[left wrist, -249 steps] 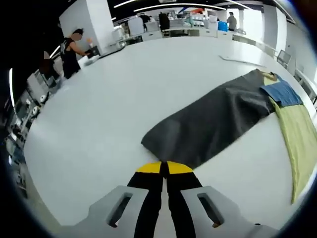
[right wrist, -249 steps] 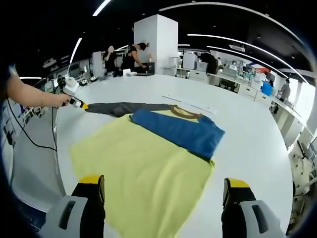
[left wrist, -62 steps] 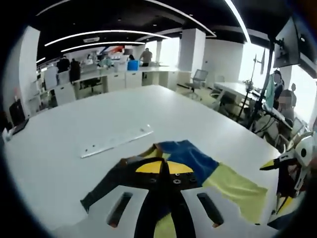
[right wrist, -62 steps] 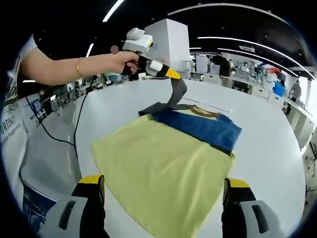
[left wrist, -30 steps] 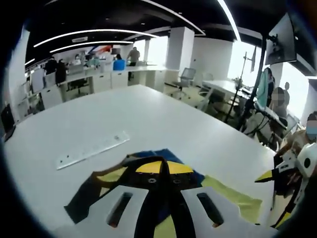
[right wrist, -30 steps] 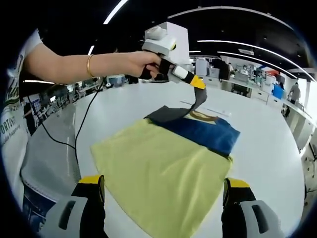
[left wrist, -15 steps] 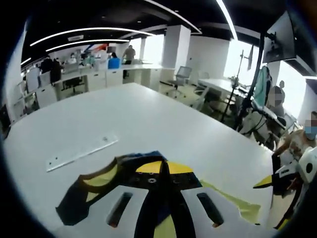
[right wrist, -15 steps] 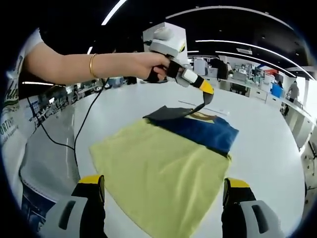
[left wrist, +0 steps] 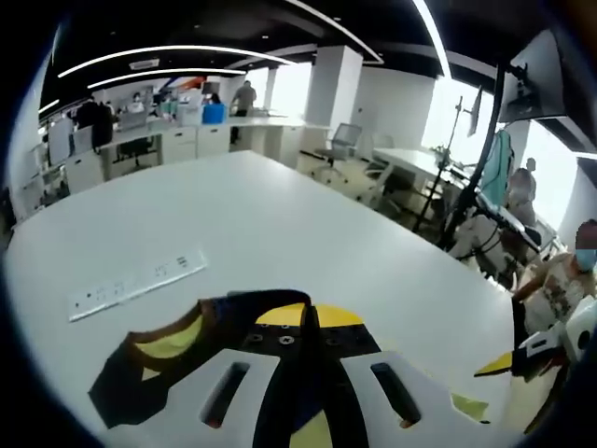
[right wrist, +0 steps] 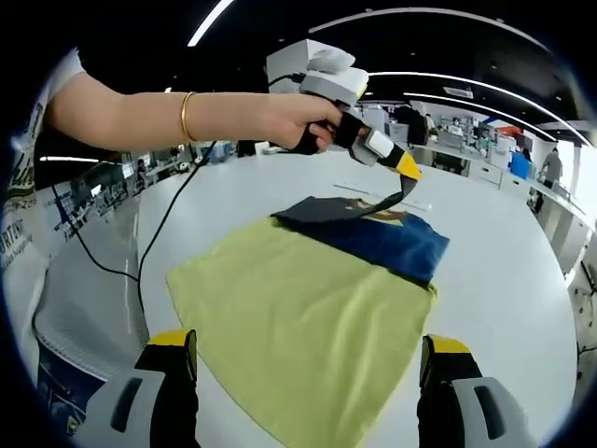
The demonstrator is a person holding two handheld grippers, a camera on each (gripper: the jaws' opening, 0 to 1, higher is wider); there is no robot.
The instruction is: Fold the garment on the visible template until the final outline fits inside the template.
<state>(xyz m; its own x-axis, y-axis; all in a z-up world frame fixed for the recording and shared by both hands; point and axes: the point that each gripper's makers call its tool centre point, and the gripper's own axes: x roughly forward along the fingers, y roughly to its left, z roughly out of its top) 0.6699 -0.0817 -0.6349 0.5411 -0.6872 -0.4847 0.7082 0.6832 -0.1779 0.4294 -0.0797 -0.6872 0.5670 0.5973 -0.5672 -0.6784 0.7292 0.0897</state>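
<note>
Mid-fold: the left tongs (right wrist: 408,168), upper centre of the right gripper view, are clenched on the dark grey cloth sleeve (right wrist: 328,209), carrying it over the blue-and-yellow garment (right wrist: 308,322) on the white worktop (right wrist: 504,280). Next, I judge, lay it flat and let go; the right tongs (right wrist: 308,373) at the bottom edge are spread wide, grasping nothing.

One white table (right wrist: 504,271) carried one yellow template (right wrist: 298,327), one blue fold (right wrist: 378,238) and one grey garment (right wrist: 322,210). One power strip (left wrist: 135,280) lay there. Two grippers were present: the left (right wrist: 409,173), the right (right wrist: 303,359). One bracelet (right wrist: 187,117) circled the wrist.
</note>
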